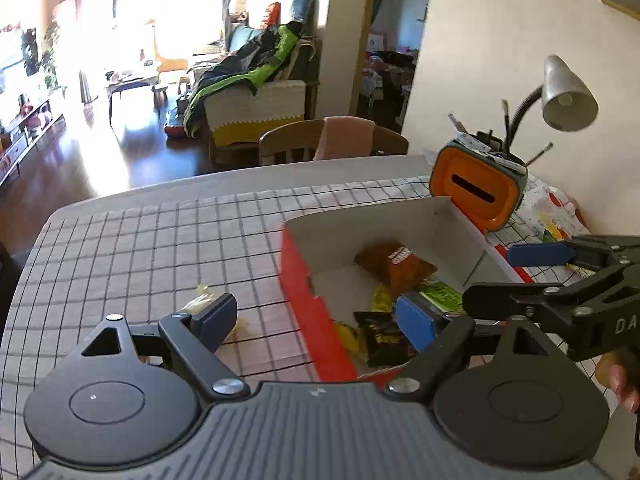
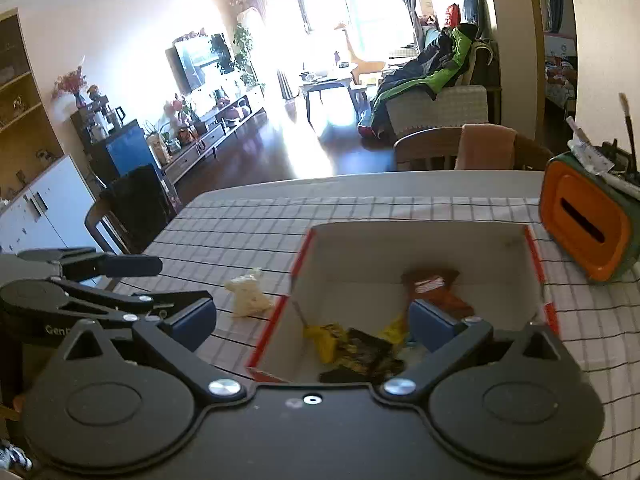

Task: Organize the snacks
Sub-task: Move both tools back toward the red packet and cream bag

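Observation:
A red cardboard box [image 1: 298,276] [image 2: 420,240] with a white inside stands open on the checked tablecloth. Several snack packets lie in it, among them a brown one [image 1: 394,266] [image 2: 434,292], a black one [image 1: 382,340] [image 2: 360,354] and a yellow one [image 2: 324,340]. A pale wrapped snack [image 2: 248,294] [image 1: 200,300] lies on the cloth left of the box. My left gripper [image 1: 316,320] [image 2: 160,280] is open over the box's near left wall, holding nothing. My right gripper [image 2: 312,324] [image 1: 516,276] is open above the box's near end, also with nothing in it.
An orange holder [image 1: 476,192] [image 2: 584,232] stuffed with pens stands right of the box, with a desk lamp [image 1: 568,96] behind it. A chair with a pink cloth [image 1: 344,140] stands at the far table edge. A hand [image 1: 620,380] grips the right tool.

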Available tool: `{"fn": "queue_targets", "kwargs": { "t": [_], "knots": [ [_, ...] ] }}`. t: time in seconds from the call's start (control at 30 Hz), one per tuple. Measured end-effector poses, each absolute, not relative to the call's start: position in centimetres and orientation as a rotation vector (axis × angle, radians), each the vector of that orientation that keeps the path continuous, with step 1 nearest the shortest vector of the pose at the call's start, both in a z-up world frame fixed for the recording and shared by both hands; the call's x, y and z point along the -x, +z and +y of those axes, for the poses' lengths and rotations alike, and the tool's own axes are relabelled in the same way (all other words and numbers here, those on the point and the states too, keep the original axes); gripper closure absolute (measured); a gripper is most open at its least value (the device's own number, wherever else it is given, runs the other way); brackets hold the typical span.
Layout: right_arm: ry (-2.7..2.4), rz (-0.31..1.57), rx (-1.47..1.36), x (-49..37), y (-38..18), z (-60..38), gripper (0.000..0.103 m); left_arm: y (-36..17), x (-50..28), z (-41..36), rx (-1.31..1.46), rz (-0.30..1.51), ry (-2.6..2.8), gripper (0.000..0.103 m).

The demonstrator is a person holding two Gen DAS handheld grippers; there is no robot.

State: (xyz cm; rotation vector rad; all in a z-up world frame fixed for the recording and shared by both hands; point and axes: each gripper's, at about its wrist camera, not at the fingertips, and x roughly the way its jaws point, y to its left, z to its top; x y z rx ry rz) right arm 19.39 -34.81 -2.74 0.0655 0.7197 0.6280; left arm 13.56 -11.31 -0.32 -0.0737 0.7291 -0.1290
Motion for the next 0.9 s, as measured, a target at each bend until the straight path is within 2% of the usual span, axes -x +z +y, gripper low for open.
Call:
{"fn": "queue_targets", "kwargs": {
  "t": [0.3, 0.9],
  "knots": [
    [0.654, 0.741, -0.046, -17.8, -4.0, -29.8, 0.0, -2.0, -11.1, -3.8, 0.105, 0.722, -0.069, 0.016],
    [0.662, 0.804, 0.08, -17.5, -6.8, -18.3, 0.0, -8.0, -12.4, 8.3, 0.065, 0.89, -0.126, 0.016]
  ]
}}
